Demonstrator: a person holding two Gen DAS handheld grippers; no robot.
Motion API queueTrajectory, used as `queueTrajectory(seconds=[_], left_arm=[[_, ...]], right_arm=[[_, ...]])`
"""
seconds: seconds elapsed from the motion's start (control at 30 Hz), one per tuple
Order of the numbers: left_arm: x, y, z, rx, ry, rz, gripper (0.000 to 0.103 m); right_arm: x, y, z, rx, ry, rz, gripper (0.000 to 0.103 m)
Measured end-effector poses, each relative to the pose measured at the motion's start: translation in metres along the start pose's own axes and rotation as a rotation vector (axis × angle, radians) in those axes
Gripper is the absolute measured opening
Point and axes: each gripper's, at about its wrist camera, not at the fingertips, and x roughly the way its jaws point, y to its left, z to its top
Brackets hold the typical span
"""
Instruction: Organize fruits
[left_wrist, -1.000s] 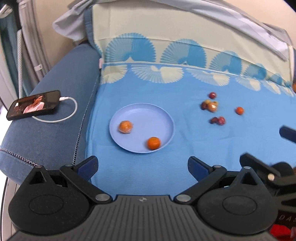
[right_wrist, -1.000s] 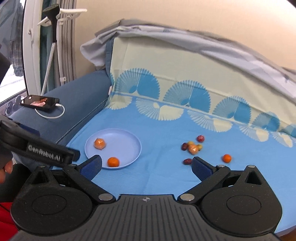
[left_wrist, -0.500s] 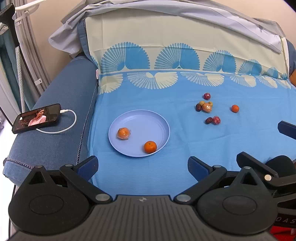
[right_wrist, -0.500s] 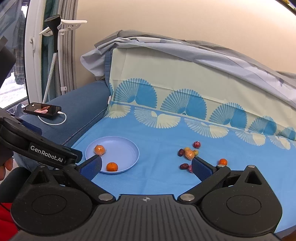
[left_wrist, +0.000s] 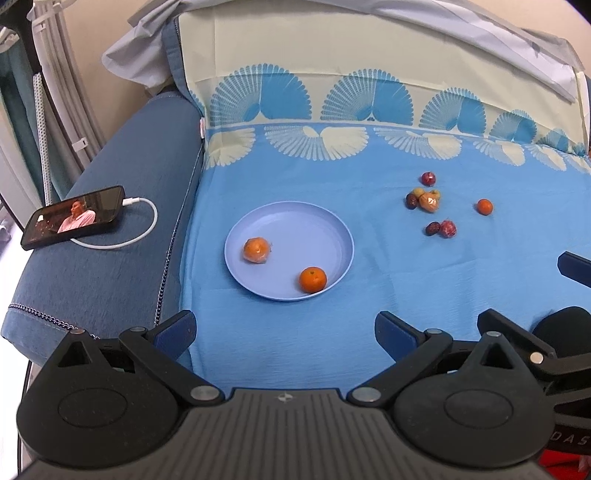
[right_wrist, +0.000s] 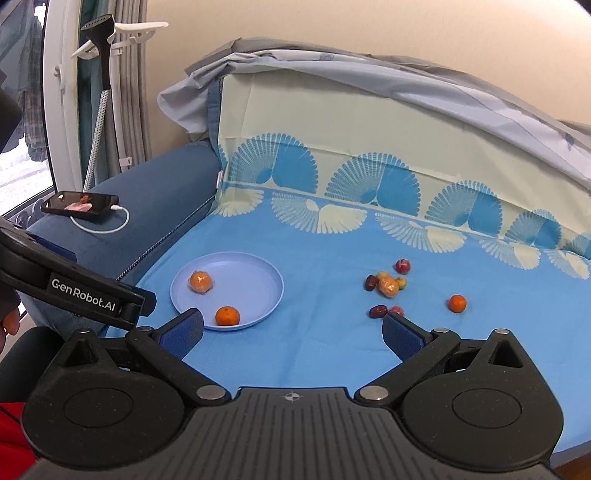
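Note:
A light blue plate (left_wrist: 332, 236) (right_wrist: 269, 277) lies on the blue bed sheet and holds a wrapped orange (left_wrist: 256, 250) (right_wrist: 200, 281) and a bare mandarin (left_wrist: 312, 279) (right_wrist: 227, 316). To its right lies a loose cluster of small fruits (left_wrist: 427, 199) (right_wrist: 388, 286), dark dates (left_wrist: 432, 228) (right_wrist: 378, 311) and a lone mandarin (left_wrist: 484, 206) (right_wrist: 457, 303). My left gripper (left_wrist: 284, 332) is open and empty, near the plate's front edge. My right gripper (right_wrist: 293, 334) is open and empty, short of the fruits.
A phone (left_wrist: 72, 217) (right_wrist: 79, 202) with a white charging cable (left_wrist: 144, 225) rests on the blue sofa arm at the left. A patterned backrest cover (left_wrist: 369, 85) rises behind the sheet. The left gripper's body (right_wrist: 74, 291) shows at the left of the right wrist view.
Both grippers have pulled back and up from the sheet; the plate and fruits look smaller and farther. Nothing on the sheet has moved. Both jaws stay open.

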Motion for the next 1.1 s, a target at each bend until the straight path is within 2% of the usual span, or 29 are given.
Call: queueTrajectory(seconds=[0.37, 1.1], left_arm=[[0.015, 0.0, 0.005, -0.01, 0.031, 0.007, 0.103], [0.05, -0.041, 0.031, 0.066, 0.085, -0.02, 0.103]], right_arm=[[0.018, -0.006, -0.005, 0.022, 0.046, 0.008, 0.102], [0.041, -0.049, -0.017, 0.146, 0.084, -0.032, 0.102]])
